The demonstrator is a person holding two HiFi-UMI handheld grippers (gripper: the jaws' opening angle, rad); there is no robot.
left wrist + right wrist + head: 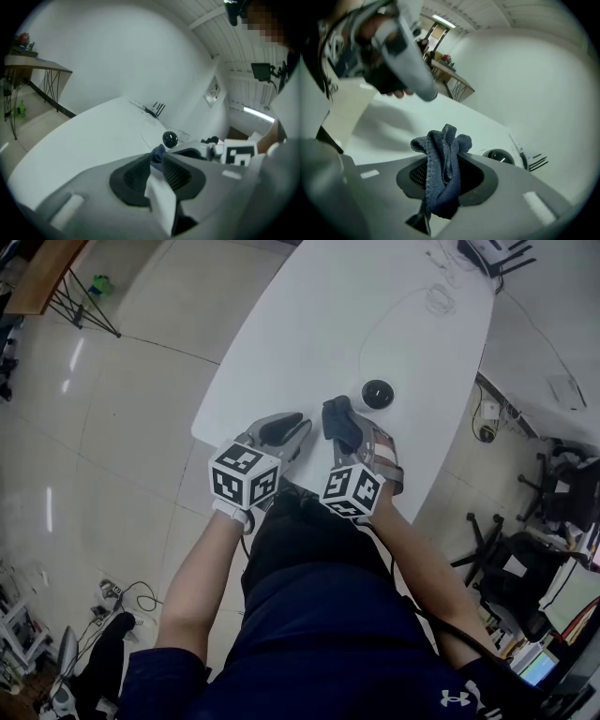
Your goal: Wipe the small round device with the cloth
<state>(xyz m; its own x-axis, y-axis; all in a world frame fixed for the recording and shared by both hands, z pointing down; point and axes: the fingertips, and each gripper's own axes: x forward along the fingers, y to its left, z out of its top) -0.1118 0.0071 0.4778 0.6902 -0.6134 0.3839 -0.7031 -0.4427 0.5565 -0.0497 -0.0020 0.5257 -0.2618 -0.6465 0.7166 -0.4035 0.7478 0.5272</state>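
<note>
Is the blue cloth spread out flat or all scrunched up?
Scrunched up: the cloth is bunched in folds, pinched between the right gripper's jaws.

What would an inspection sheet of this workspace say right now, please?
Surface: white table, bare near the front edge.
Job's things: small round device sits on the table; dark blue cloth is bunched just short of it.
Clutter: black pronged box at the far end.
Grippers: left claw has its jaws all but closed, with nothing gripped; right claw is clamped on the cloth.
Cables: thin cable coiled on the table near the far end.
Surroundings: tiled floor, wooden desk, office chair.
</note>
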